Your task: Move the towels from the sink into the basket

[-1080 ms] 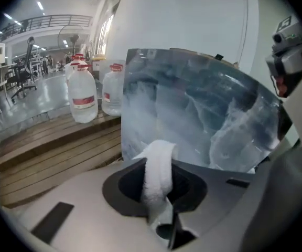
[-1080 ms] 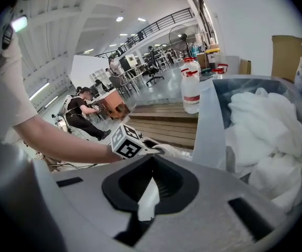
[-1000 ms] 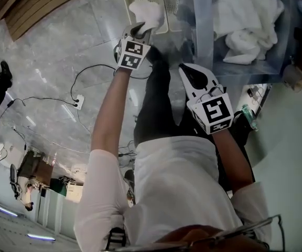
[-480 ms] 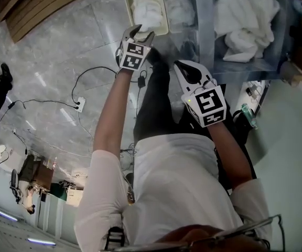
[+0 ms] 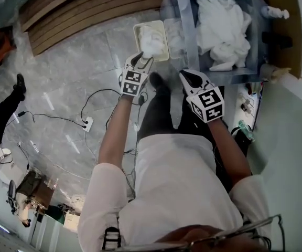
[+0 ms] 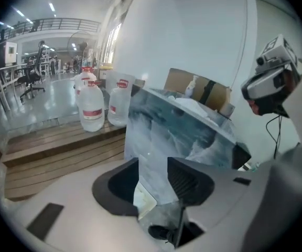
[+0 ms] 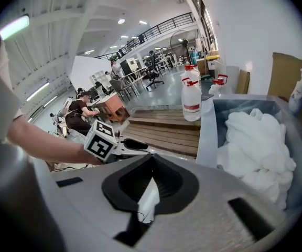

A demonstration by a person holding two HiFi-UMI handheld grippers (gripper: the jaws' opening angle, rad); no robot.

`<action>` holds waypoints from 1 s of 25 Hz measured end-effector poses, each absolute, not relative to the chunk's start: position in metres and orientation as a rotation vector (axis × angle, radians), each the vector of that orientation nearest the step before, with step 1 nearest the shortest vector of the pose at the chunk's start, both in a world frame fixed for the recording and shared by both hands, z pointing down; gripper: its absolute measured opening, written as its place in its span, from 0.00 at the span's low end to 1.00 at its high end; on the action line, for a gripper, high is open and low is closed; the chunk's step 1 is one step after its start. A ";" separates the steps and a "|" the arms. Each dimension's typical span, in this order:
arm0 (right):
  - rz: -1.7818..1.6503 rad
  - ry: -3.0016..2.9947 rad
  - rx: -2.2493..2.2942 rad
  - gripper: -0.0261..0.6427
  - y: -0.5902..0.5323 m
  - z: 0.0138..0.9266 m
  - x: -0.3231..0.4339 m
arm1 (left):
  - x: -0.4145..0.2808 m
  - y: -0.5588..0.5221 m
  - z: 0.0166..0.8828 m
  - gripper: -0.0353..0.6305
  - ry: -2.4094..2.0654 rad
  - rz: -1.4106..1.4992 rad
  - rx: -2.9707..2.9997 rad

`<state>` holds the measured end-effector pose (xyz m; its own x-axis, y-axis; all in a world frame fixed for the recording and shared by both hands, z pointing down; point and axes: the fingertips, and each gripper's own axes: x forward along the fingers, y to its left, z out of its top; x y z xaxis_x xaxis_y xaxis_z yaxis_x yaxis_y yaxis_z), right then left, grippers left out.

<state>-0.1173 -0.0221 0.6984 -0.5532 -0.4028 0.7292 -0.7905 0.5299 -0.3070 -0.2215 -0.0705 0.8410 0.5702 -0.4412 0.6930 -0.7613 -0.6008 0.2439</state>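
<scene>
Head view: left gripper (image 5: 144,58) above far basket (image 5: 137,34), jaws just opened then narrowed, empty, apart; towel (image 5: 152,40) inside. Right gripper (image 5: 186,75) clenched, empty, likely waiting near sink (image 5: 189,33) on the right.

Bright, even ceiling light — fisheye bending with dark corners, gripper views slightly soft.

White crumpled cloth towels (image 5: 219,30) in blue-grey metal sink (image 5: 190,35). Cream rectangular plastic basket (image 5: 136,35) w/ one white towel (image 5: 152,38) inside. Grey marble-look floor tiles (image 5: 72,72), pale veins. Brown wood slat decking (image 5: 88,7). Clear plastic water jugs (image 6: 92,109), red & white labels. Person: white shirt (image 5: 177,182), black trousers (image 5: 153,114).
</scene>
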 end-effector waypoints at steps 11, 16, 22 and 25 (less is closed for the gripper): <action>0.737 -2.234 1.163 0.04 -0.008 0.599 -0.061 | -0.189 -0.045 0.671 0.18 -0.971 0.670 2.435; 0.671 -2.255 1.252 0.04 0.006 0.556 -0.021 | -0.155 -0.027 0.595 0.14 -0.938 0.546 2.495; 0.612 -2.280 1.374 0.04 0.018 0.510 0.030 | -0.115 -0.021 0.530 0.11 -0.896 0.412 2.554; 0.576 -2.300 1.397 0.04 0.025 0.486 0.052 | -0.097 -0.017 0.500 0.10 -0.887 0.374 2.576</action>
<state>0.0521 0.0254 0.4860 -0.4290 -0.7371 0.5221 -0.8962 0.4198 -0.1437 -0.0966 -0.0169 0.4995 0.7644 -0.5293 0.3682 -0.6331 -0.7241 0.2735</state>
